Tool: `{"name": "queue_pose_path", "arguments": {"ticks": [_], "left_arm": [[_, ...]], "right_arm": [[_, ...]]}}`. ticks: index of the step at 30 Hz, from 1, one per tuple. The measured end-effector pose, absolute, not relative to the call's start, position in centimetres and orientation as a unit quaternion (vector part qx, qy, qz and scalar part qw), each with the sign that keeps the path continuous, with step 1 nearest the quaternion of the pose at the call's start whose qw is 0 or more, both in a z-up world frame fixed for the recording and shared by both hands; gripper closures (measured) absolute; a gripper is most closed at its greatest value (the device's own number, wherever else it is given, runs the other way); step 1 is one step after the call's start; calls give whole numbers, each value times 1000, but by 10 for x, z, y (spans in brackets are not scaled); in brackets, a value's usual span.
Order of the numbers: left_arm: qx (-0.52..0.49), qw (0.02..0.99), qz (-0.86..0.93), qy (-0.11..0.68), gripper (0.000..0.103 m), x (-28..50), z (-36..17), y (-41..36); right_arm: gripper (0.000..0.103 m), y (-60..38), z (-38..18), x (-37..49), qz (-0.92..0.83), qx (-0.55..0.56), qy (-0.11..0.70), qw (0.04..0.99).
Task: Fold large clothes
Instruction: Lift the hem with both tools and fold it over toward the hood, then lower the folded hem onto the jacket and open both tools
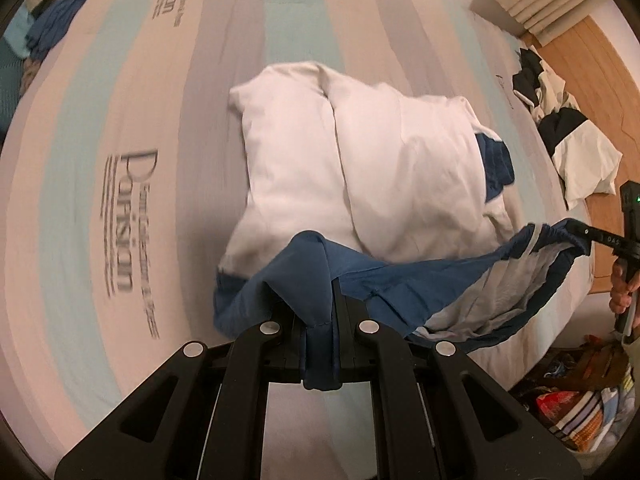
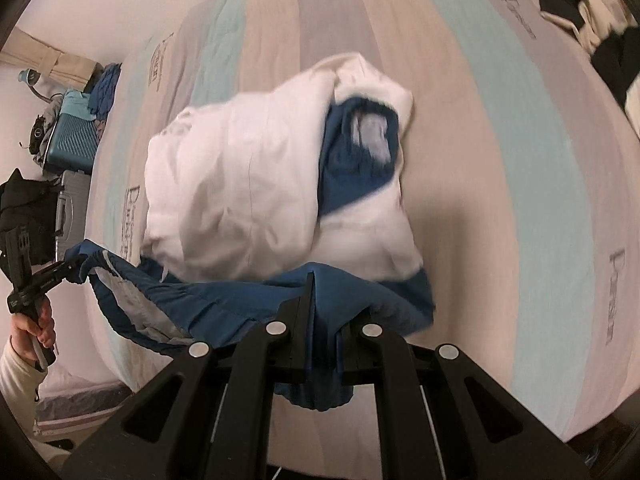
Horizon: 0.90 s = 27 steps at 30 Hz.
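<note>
A large white garment [image 1: 360,168] with a blue hem [image 1: 420,284] lies bunched on the striped bed. My left gripper [image 1: 320,292] is shut on one end of the blue hem, and the cloth drapes over its fingers. At the right edge of this view my right gripper [image 1: 580,240] pinches the hem's other end, with a hand [image 1: 622,292] on its handle. In the right wrist view the right gripper [image 2: 316,284] is shut on the blue hem [image 2: 224,300], below the white body [image 2: 240,184]. The left gripper [image 2: 68,270] holds the far end. The hem hangs stretched between the two, lifted off the bed.
The striped bedsheet [image 1: 140,80] stretches to all sides. A black and white clothes pile [image 1: 560,120] sits at the bed's right edge, and blue clothes [image 1: 56,20] at the far left. Colourful laundry [image 1: 580,412] lies on the floor. A teal suitcase [image 2: 76,140] and a silver one [image 2: 74,200] stand beside the bed.
</note>
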<state>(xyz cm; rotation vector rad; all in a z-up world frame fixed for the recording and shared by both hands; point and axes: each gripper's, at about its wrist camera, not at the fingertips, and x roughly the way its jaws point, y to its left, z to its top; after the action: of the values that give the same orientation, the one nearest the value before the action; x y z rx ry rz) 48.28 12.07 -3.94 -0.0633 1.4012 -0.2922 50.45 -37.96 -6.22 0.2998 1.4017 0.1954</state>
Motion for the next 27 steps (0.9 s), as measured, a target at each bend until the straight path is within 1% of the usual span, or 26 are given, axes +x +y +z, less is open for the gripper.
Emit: {"name": "queue_pose_path", "arguments": {"ticks": [6, 12, 20, 27], "left_arm": [[-13, 756, -132, 641, 96, 532, -53, 118], [-27, 758, -126, 640, 96, 581, -67, 117], [-1, 773, -121, 623, 96, 650, -82, 111], [14, 771, -107, 628, 96, 682, -101, 111]], "right_arm": [[98, -373, -71, 552, 91, 112, 637, 757], [98, -373, -86, 598, 78, 101, 638, 759], [98, -371, -97, 657, 61, 74, 633, 768], [98, -364, -103, 692, 55, 75, 629, 771]]}}
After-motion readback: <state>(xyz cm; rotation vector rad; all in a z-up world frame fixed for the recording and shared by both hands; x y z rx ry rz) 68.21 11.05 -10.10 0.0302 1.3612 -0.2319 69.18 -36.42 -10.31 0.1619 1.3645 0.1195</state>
